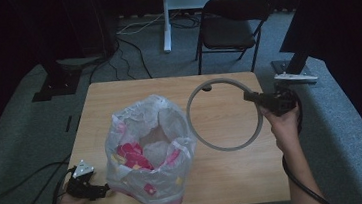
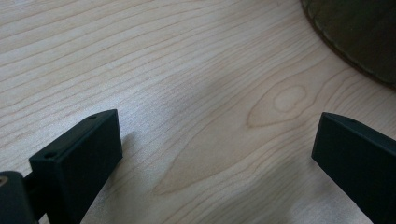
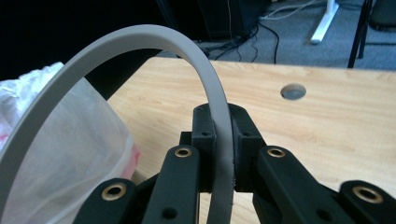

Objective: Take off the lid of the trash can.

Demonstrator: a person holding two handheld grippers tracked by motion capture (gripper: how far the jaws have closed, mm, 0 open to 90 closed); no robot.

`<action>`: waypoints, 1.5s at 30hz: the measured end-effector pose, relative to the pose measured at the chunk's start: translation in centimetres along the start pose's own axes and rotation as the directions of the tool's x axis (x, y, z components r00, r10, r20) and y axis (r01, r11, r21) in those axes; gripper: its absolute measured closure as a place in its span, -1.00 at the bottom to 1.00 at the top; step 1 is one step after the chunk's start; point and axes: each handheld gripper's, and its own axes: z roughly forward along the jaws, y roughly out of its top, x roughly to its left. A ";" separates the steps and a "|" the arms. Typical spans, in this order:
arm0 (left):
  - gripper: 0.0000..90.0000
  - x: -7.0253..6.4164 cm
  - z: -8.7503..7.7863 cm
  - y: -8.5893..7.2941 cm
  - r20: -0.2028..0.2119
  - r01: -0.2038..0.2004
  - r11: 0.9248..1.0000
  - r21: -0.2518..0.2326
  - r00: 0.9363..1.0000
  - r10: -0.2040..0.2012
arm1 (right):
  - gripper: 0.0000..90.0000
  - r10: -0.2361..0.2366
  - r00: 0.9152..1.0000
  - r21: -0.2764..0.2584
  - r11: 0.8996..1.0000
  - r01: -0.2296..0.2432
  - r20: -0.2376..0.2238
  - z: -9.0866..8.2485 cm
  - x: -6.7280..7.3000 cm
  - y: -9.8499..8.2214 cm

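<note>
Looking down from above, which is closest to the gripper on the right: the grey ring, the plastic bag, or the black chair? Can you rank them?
Measured from the right gripper:
1. Grey ring: clamped in its jaws, above the table's right half.
2. Plastic bag: standing to its left, on the table's left half.
3. Black chair: on the floor beyond the table's far edge.

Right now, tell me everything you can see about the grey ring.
The grey ring is a thin, flat, matte hoop, plastic by its look, whole and open in the middle. The right claw is shut on its rim, holding it over the wooden table. It sits right of the plastic bag, whether touching it I cannot tell.
</note>
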 end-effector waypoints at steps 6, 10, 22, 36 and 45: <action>-0.96 0.0 0.0 0.0 -0.001 -0.001 1.000 0.001 1.000 0.001 | 0.84 0.032 0.999 0.023 0.999 -0.032 -0.003 1.0 -1.4 -1.8; -0.96 0.0 0.0 0.0 -0.002 -0.003 1.000 0.002 1.000 0.003 | 0.84 0.052 0.999 0.048 0.997 -0.052 0.005 1.8 -2.3 -3.1; -0.96 0.0 0.0 0.0 0.001 -0.004 1.000 0.000 1.000 0.004 | 0.84 0.120 0.992 0.117 0.986 -0.122 0.027 4.2 -4.8 -7.5; -0.96 -0.1 0.0 0.0 0.001 -0.006 1.000 0.000 1.000 0.006 | 0.84 0.158 0.984 0.174 0.970 -0.171 0.083 5.9 -7.8 -11.8; -0.96 -0.1 0.0 0.0 0.003 -0.006 1.000 0.000 1.000 0.006 | 0.84 0.162 0.981 0.187 0.966 -0.180 0.111 6.4 -9.2 -13.7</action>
